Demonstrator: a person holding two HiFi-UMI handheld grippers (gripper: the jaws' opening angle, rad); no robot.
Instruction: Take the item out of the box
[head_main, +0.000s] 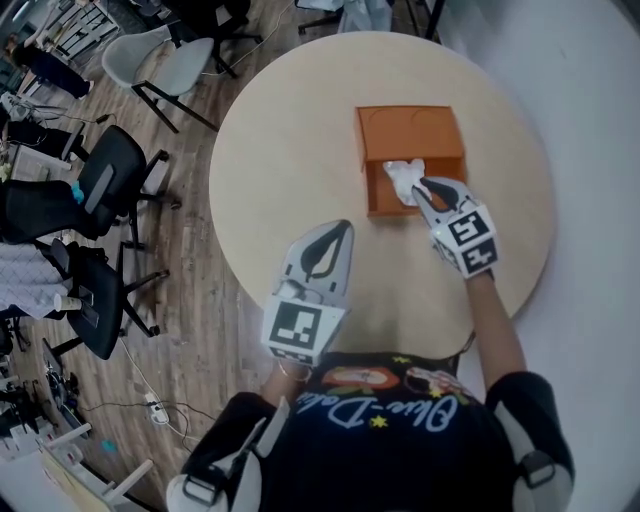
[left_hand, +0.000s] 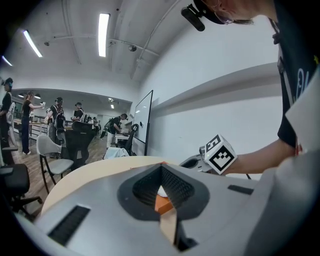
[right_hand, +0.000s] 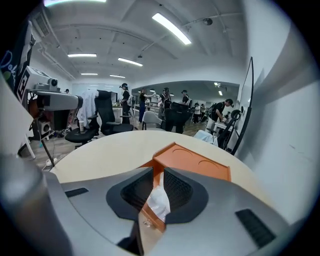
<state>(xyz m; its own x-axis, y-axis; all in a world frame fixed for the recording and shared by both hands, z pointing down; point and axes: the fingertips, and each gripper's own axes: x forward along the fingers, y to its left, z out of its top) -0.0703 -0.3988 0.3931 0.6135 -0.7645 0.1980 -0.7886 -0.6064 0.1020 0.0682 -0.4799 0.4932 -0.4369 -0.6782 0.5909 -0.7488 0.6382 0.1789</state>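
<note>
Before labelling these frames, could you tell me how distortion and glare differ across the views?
Head view: evenly lit, table barely bent. Left gripper view: strong fisheye, dark corners, ceiling light blown out. Right gripper view: same fisheye; white item between the jaws sharp.

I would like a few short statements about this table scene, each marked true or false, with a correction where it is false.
1. The right gripper has its jaws closed on the white item. True.
2. The orange box stands on a square table. False: the table is round.
3. The left gripper holds the box. False: it is apart from the box, with nothing between its jaws.
4. The white item is at the open front of the box. True.
</note>
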